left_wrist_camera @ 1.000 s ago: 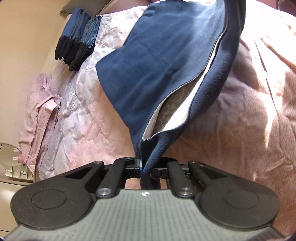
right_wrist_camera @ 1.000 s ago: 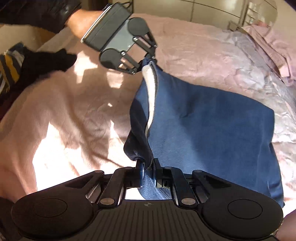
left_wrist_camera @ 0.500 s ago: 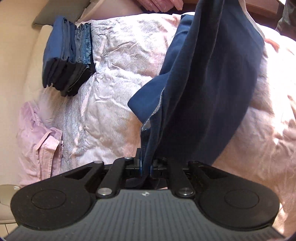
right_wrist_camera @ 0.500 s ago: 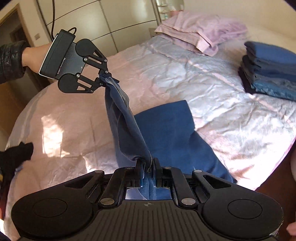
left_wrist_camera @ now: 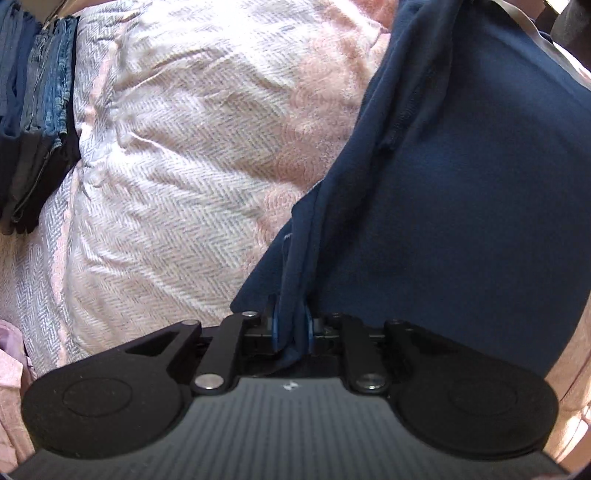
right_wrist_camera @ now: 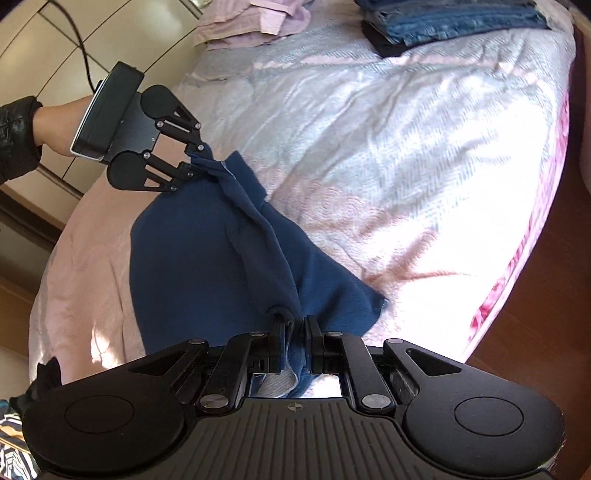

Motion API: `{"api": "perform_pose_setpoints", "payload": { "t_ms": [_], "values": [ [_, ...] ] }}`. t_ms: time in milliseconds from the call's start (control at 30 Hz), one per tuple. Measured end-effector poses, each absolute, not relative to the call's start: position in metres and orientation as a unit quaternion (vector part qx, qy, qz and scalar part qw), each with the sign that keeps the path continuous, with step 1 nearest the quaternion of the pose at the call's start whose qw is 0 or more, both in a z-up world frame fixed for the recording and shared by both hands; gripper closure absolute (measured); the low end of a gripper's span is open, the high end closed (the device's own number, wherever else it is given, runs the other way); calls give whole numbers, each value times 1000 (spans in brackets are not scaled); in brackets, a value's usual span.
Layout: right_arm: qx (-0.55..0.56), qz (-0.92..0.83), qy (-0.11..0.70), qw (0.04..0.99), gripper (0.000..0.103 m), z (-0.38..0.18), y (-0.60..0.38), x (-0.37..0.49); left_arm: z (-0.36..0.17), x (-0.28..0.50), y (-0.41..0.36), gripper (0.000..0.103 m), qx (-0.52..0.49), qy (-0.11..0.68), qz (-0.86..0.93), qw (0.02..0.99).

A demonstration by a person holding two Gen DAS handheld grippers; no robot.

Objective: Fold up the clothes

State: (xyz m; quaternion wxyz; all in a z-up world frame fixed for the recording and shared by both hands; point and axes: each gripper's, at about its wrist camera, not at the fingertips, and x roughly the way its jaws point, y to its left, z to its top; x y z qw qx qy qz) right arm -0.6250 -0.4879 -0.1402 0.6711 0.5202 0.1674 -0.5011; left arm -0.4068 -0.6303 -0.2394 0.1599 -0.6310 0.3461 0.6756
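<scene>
A navy blue garment lies partly folded on the bed, its upper edge stretched between my two grippers. My left gripper is shut on one corner of the garment; it also shows in the right wrist view, held low over the bed. My right gripper is shut on the other corner, close to the bed's near edge. The cloth between them sags in a twisted fold.
The bed has a pale pink and grey bedspread. A stack of folded blue and dark clothes sits at the far end, also in the left wrist view. Pink clothes lie beside it. Wooden floor lies right.
Both grippers have carried the garment's held edge down and forward over the rest of it, so it now lies lower and doubled on the bed. Both stay shut on it.
</scene>
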Motion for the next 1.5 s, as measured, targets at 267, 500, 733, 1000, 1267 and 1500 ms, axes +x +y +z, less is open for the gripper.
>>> {"api": "perform_pose_setpoints", "payload": {
  "t_ms": [267, 500, 733, 1000, 1267, 1500],
  "values": [
    [524, -538, 192, 631, 94, -140, -484, -652, -194, -411, -674, 70, -608, 223, 759, 70],
    [474, -569, 199, 642, 94, -100, -488, -639, -146, -364, -706, 71, -572, 110, 811, -54],
    [462, -503, 214, 698, 89, -114, -519, -579, -156, -302, -677, 71, -548, -31, 832, -83],
    [482, -453, 251, 707, 48, -159, -531, -554, -211, -301, -665, 66, -562, -39, 821, -94],
    [486, -490, 261, 675, 48, -150, -518, -585, -176, -283, -692, 69, -535, -39, 829, -156],
    [464, -468, 251, 709, 48, -127, -530, -565, -156, -234, -682, 70, -495, -116, 839, -194]
  ]
}}
